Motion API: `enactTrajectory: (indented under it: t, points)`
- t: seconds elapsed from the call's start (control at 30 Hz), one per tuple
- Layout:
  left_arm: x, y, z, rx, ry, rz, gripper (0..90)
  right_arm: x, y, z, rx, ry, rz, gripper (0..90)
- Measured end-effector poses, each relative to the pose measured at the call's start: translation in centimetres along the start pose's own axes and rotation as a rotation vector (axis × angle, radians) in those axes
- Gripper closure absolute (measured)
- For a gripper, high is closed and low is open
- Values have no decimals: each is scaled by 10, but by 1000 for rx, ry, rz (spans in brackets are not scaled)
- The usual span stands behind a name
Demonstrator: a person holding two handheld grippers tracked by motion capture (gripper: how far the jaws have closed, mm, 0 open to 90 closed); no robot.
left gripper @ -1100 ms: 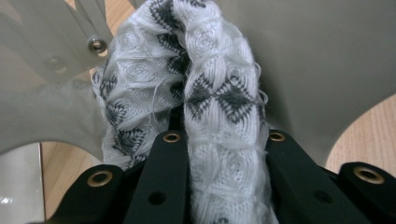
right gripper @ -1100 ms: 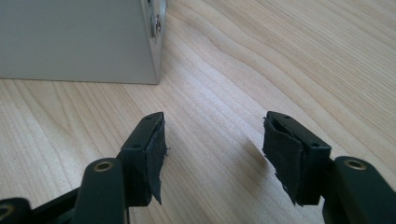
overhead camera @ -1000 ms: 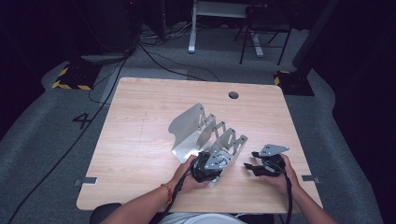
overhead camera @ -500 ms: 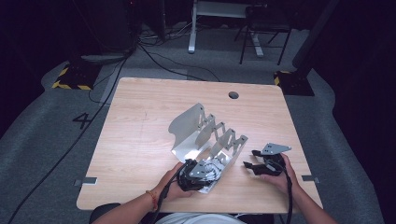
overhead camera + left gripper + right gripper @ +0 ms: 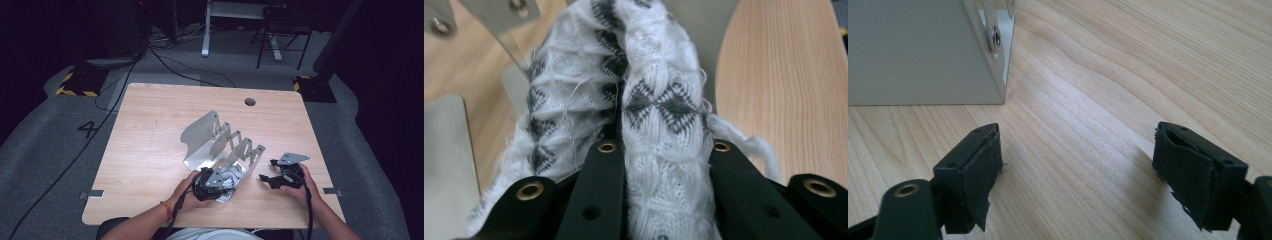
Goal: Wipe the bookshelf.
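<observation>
The left gripper (image 5: 664,165) is clamped on a knit cloth (image 5: 624,100) at the rack's (image 5: 220,145) near end, hiding its edges. The right gripper (image 5: 1078,170) gapes empty beside the rack.

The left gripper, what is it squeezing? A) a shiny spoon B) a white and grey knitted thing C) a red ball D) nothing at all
B: in the left gripper view the left gripper has its black jaws pressed on a white and grey knitted cloth, beside the metal rack.
</observation>
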State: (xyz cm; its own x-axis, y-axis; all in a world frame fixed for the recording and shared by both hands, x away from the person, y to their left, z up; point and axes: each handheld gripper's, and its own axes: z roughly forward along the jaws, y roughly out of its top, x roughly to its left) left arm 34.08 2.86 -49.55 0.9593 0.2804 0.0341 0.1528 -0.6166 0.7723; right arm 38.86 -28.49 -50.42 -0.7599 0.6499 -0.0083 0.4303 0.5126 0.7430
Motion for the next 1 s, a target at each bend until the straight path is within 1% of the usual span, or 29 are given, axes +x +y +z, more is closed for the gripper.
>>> enactTrajectory:
  t: [0.03, 0.1, 0.17, 0.27, 0.3, 0.33, 0.37, 0.43, 0.5, 0.53, 0.6, 0.67, 0.73, 0.83, 0.87, 0.9, 0.93, 1.0]
  points:
    - [0, 2, 0, -6, 0, -1, 794, 0, 0, 0, 1, -3, 0, 197]
    - [0, 9, 1, -24, 6, 9, 795, 1, 0, 0, 0, -5, 3, 197]
    - [3, 14, 1, -49, 16, 2, 795, 1, 0, 0, 0, -6, 3, 197]
    - [6, 18, 3, -91, 32, -32, 797, 1, 0, 0, 1, -8, 6, 198]
    - [6, 19, 5, -91, 44, -30, 797, 1, 0, 0, 0, -9, 5, 199]
    - [6, 21, 7, -89, 57, -18, 797, 2, 0, 0, 0, -10, 5, 199]
    - [6, 22, 9, -86, 55, -12, 797, 2, 0, 0, 0, -10, 4, 200]
    - [4, 25, 15, -85, 70, -8, 796, 2, 0, 0, -1, -11, 1, 204]
    - [4, 26, 21, -73, 72, 2, 795, 2, 0, 0, -1, -10, 4, 208]
    - [5, 27, 26, -60, 73, -1, 795, 3, 0, 0, -1, -9, 6, 213]
    - [7, 25, 32, -49, 72, -10, 794, 4, 0, 0, -2, -12, 8, 219]
    - [8, 24, 34, -32, 69, -15, 794, 5, 0, -1, -3, -10, 9, 227]
    - [8, 24, 34, -17, 67, -8, 794, 5, 0, -1, -4, -9, 6, 228]
    - [8, 22, 33, 9, 51, -19, 794, 5, 0, -1, -4, -9, 7, 228]
    - [8, 20, 32, 20, 42, -25, 793, 5, 0, -1, -4, -8, 8, 228]
    - [8, 19, 30, 31, 37, -21, 794, 5, 0, -1, -4, -9, 6, 228]
    - [8, 17, 29, 33, 28, -31, 794, 5, 0, -1, -4, -9, 6, 228]
    - [6, 15, 23, 53, 22, -25, 794, 5, 0, -1, -3, -10, 6, 228]
